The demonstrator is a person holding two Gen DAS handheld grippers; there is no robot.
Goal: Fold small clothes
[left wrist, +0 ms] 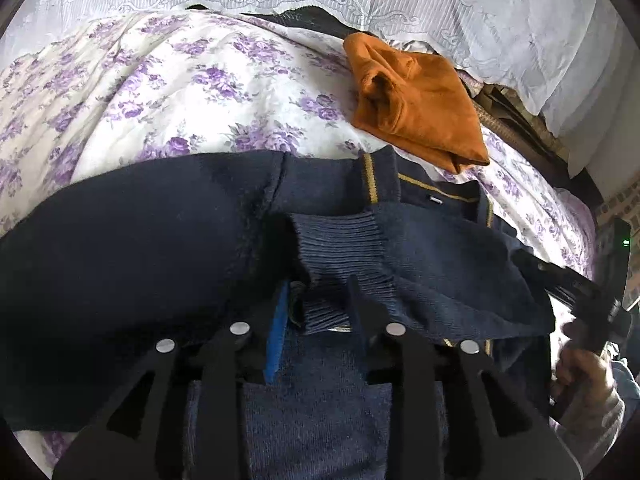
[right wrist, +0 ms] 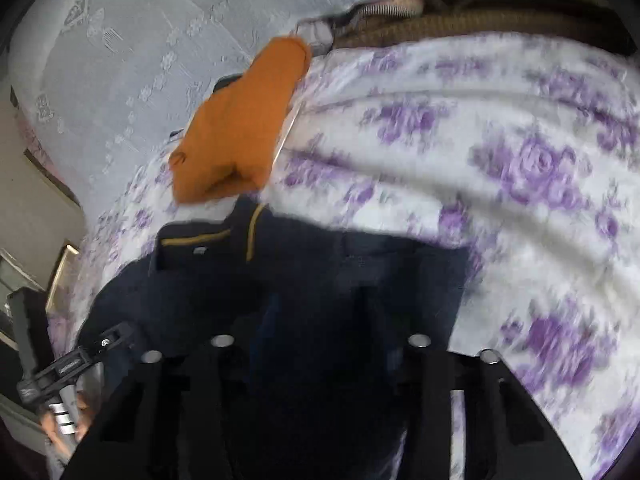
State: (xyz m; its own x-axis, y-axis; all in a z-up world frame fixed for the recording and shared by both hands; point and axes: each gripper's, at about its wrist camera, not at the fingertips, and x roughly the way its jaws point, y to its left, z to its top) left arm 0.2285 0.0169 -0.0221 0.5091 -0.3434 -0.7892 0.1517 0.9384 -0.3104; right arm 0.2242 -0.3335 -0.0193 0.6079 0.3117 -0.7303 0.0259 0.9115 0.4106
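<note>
Here, in the left wrist view, the left gripper [left wrist: 316, 300] stands slightly parted around the ribbed cuff [left wrist: 340, 240] of the navy knit sweater [left wrist: 132, 248] on the floral bedspread [left wrist: 192, 92], bare sheet beyond, the folded orange cloth [left wrist: 416, 108] near the far edge; in the blurred right wrist view, the right gripper [right wrist: 320, 312] hovers over the same dark sweater [right wrist: 304, 264], and I cannot tell its grip.

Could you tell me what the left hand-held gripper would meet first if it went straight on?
Most likely the ribbed cuff of the navy sweater, already between the left hand-held gripper's fingers.
</note>
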